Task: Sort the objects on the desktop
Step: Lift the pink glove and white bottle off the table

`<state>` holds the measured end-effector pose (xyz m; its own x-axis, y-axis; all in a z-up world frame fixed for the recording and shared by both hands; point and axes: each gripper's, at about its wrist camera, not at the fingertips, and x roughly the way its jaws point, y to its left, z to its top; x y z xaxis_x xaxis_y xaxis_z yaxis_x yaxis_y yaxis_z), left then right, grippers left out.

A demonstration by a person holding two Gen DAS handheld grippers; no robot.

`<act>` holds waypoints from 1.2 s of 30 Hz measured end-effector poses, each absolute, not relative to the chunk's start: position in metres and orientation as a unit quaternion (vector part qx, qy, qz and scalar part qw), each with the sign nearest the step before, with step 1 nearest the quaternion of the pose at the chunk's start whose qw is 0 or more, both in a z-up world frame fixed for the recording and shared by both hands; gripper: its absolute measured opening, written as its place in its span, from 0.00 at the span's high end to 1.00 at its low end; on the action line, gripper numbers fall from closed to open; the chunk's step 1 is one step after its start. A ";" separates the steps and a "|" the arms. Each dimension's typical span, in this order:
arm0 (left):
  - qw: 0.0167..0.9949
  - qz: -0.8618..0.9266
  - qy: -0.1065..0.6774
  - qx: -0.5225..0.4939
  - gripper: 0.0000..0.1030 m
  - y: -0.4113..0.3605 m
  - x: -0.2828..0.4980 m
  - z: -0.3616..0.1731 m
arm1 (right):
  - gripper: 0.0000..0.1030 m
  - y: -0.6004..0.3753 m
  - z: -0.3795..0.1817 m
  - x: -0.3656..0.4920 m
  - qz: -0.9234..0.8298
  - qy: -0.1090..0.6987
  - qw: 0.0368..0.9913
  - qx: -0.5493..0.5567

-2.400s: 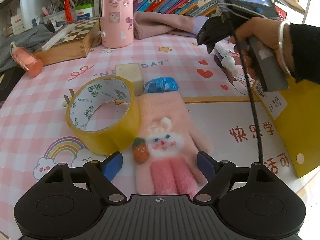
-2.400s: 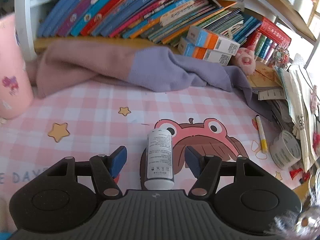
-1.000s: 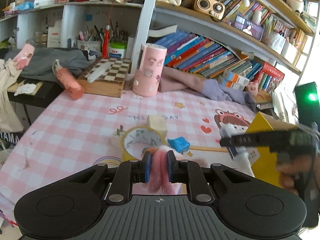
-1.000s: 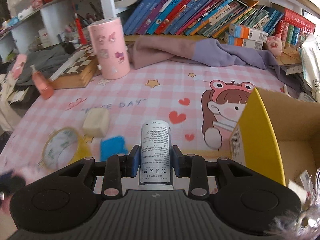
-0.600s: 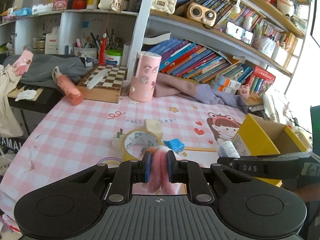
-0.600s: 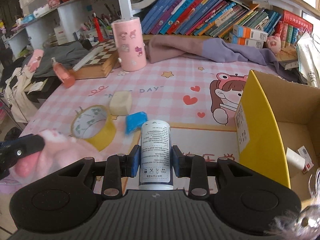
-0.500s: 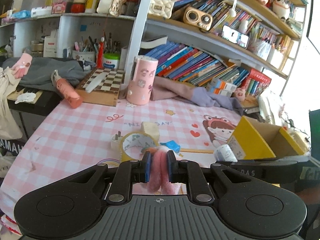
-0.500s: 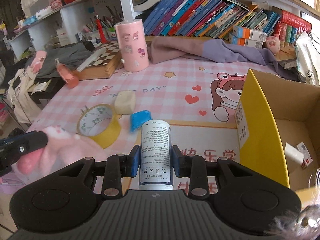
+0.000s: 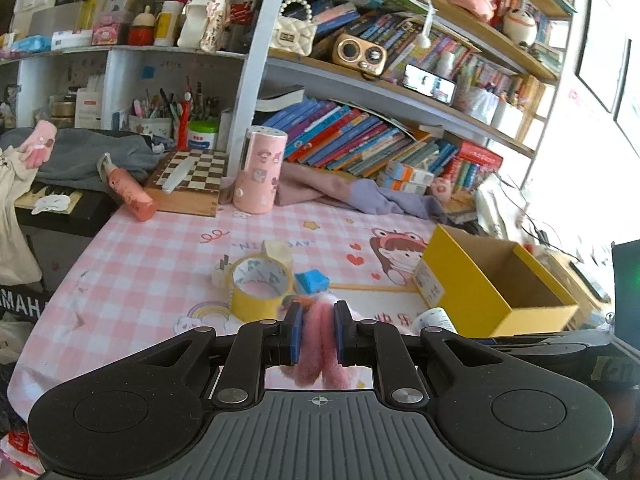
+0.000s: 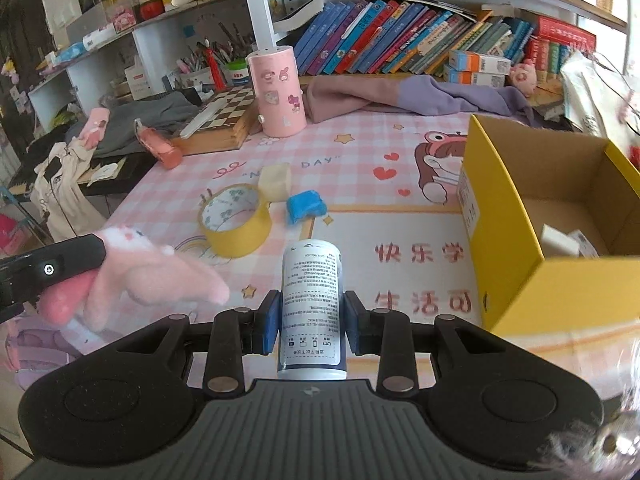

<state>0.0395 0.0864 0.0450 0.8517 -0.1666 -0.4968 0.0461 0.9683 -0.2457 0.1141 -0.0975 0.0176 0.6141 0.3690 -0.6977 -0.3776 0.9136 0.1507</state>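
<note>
My left gripper [image 9: 316, 320] is shut on a fluffy pink glove [image 9: 316, 344], held up off the pink checked desk mat [image 9: 160, 264]. The right wrist view shows that glove [image 10: 152, 272] hanging from the left gripper's fingers [image 10: 60, 268] at the left edge. My right gripper [image 10: 311, 316] is shut on a white cylindrical bottle [image 10: 311, 296] with printed text, also lifted above the mat. An open yellow cardboard box [image 10: 504, 248] stands to the right of the bottle, with small white items [image 10: 560, 240] on its floor. The same box [image 9: 472, 292] sits right of the glove.
On the mat lie a yellow tape roll [image 10: 236, 224], a blue wrapped item [image 10: 304, 206] and a cream block [image 10: 274, 182]. Further back stand a pink cylinder [image 10: 278, 92], a chessboard box [image 10: 224, 116], a lying orange bottle [image 10: 160, 148] and folded cloth. Bookshelves line the rear.
Both grippers closed, the left on the glove and the right on the bottle, then lifted them and drew back from the desk. The yellow box now shows more fully.
</note>
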 end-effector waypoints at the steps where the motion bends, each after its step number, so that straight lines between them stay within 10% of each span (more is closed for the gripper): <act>1: 0.955 -0.058 0.267 -0.112 0.86 0.085 0.035 0.044 | 0.71 -0.099 0.018 0.108 0.205 0.387 0.899 -0.003; 36: 0.930 -0.133 0.309 -0.148 1.00 0.071 0.004 0.014 | 0.71 -0.173 0.002 0.003 0.059 0.429 0.901 0.038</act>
<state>0.0043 0.0708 0.0138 0.7736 -0.3382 -0.5358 0.1558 0.9212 -0.3565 0.0028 -0.1731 0.0021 0.6258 0.1386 -0.7676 -0.0732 0.9902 0.1191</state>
